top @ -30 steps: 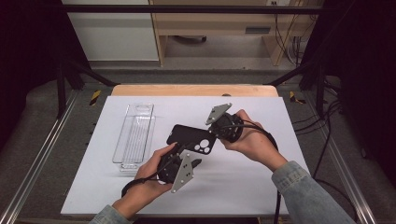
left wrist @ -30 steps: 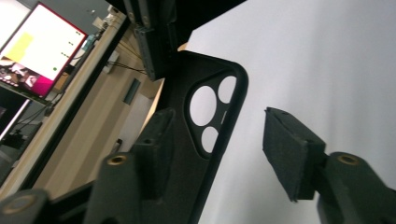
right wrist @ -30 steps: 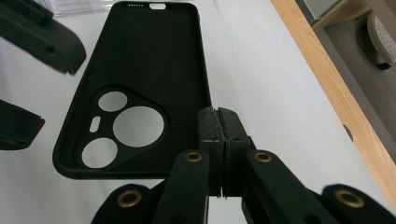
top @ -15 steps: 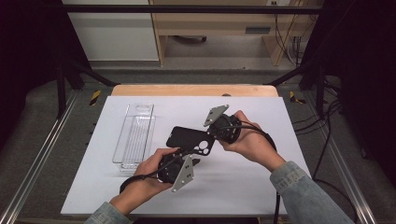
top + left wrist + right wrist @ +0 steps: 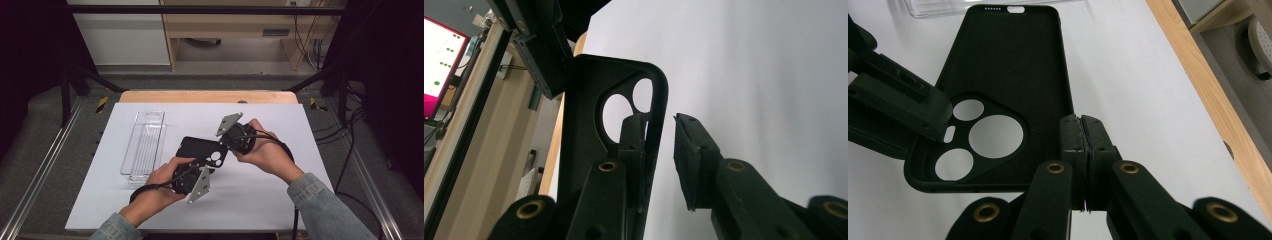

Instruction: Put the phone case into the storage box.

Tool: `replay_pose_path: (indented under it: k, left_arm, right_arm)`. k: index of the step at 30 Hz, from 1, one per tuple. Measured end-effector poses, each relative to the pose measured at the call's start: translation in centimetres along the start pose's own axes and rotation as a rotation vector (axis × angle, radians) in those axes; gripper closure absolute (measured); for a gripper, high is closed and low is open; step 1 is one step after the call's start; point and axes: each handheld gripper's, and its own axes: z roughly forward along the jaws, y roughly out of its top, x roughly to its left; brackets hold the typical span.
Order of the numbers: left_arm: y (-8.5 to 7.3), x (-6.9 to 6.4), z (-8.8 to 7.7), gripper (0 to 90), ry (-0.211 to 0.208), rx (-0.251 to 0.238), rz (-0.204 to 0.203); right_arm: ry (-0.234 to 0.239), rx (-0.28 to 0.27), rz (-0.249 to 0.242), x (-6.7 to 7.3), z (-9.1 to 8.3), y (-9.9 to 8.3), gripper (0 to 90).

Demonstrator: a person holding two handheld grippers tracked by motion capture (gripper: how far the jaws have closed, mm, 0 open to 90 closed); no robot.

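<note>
Black phone case edge pinched by right tongs; left tongs gape astride its rim

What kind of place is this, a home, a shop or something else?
Probably a lab or workshop set up for recording. A white table stands inside a metal frame, loose cables lie on the grey floor, and plain wooden furniture stands behind.
</note>
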Motion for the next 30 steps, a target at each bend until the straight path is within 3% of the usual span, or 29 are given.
replay_pose_path:
  k: [13,18,21,23,25,27,28,30]
  left_arm:
    - [0.3,-0.3,0.3,84.3,-0.001,0.013,0.041]
    - [0.3,-0.3,0.4,85.2,0.006,0.024,0.040]
    - [0.3,-0.2,0.4,85.5,0.001,0.015,0.021]
    - [0.3,-0.2,0.4,85.6,0.001,0.014,0.019]
    - [0.4,-0.2,0.4,85.6,-0.002,0.007,0.010]
    - [0.5,-0.2,0.3,85.5,0.002,0.002,0.009]
    - [0.6,-0.2,0.3,85.5,0.002,-0.003,0.006]
    - [0.7,-0.2,0.3,85.5,0.005,-0.006,0.009]
  right_arm:
    - [0.004,-0.005,-0.007,0.1,0.1,0.2,89.5]
    - [0.010,-0.014,-0.001,0.0,0.1,0.3,88.8]
    - [0.019,-0.047,0.010,-0.2,0.0,0.4,87.0]
    - [0.029,-0.098,0.021,-0.5,-0.1,0.4,72.3]
    - [0.025,-0.131,0.042,-0.6,-0.2,0.3,67.3]
    - [0.002,-0.164,0.083,-0.8,-0.5,0.1,54.2]
    - [-0.021,-0.203,0.112,-1.2,-0.8,-0.3,50.5]
    - [-0.035,-0.218,0.124,-1.3,-1.0,-0.4,46.2]
